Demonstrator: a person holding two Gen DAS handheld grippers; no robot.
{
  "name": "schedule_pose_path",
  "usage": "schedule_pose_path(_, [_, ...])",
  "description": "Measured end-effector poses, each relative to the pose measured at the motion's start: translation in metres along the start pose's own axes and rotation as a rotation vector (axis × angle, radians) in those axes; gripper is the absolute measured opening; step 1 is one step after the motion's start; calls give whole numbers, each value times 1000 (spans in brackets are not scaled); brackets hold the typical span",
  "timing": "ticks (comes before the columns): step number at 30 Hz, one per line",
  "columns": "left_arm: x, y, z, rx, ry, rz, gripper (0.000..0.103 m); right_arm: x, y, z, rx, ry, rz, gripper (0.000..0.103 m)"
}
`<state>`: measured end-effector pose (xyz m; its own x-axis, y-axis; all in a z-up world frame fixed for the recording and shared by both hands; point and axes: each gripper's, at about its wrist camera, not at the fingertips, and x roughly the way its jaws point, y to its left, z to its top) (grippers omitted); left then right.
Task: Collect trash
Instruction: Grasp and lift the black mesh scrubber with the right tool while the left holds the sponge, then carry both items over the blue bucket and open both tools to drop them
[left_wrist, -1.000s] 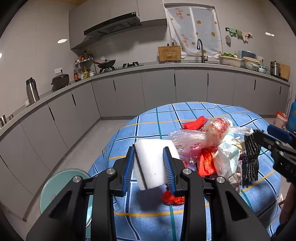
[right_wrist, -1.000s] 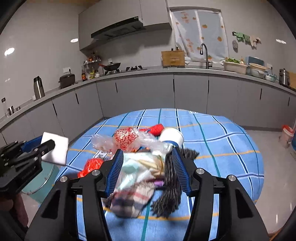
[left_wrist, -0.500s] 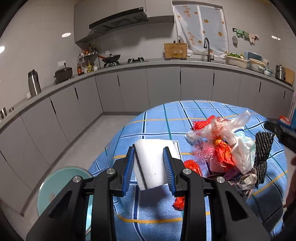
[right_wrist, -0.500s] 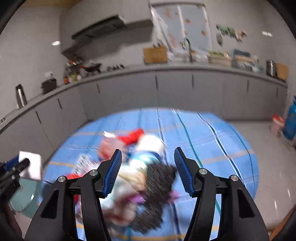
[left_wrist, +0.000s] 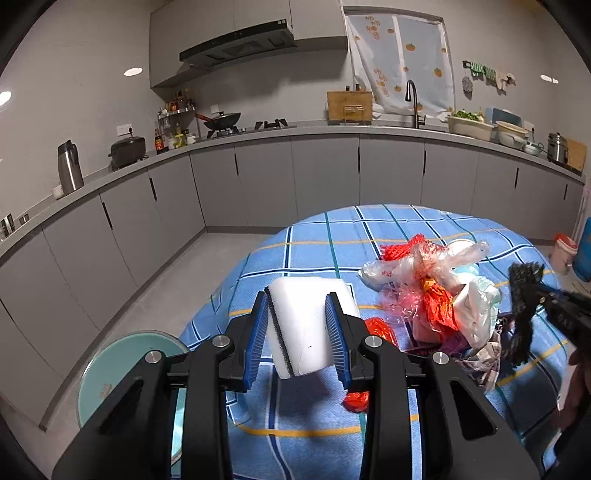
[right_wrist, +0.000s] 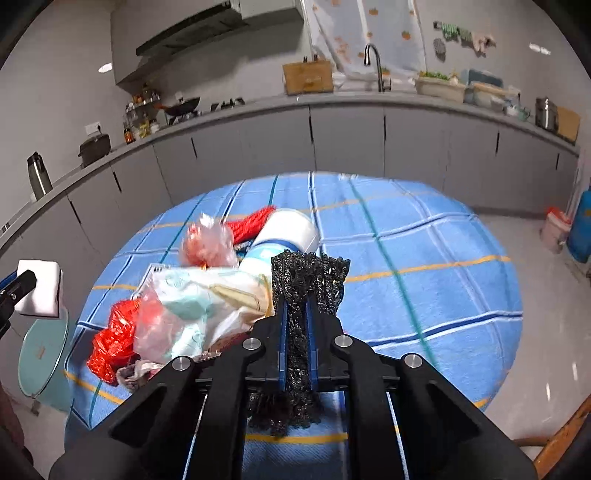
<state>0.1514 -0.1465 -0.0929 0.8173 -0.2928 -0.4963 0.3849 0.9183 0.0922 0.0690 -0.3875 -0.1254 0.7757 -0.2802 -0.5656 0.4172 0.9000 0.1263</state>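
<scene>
My left gripper is shut on a white foam sponge and holds it above the near left edge of the blue checked table. My right gripper is shut on a strip of black mesh; the strip sticks out above and below the pads. In the left wrist view the black mesh hangs at the right of the trash pile. The pile has clear and red plastic bags, a white tub and wrappers. It lies just left of my right gripper.
A round glass side table stands low on the floor at the left of the table. Grey kitchen cabinets run along the back. A small bin and a blue jug stand on the floor at the right.
My right gripper has closed on the black mesh strip, which lay between its open fingers before. The left gripper keeps the sponge, almost unmoved.
</scene>
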Motion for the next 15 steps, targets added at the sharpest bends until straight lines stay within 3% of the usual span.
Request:
schedule_pose_path(7, [-21, 19, 4, -28, -36, 24, 32, -40, 13, 18, -35, -105, -6, 9])
schedule_pose_path(15, [-31, 60, 0, -70, -29, 112, 32, -53, 73, 29, -104, -135, 134, 9])
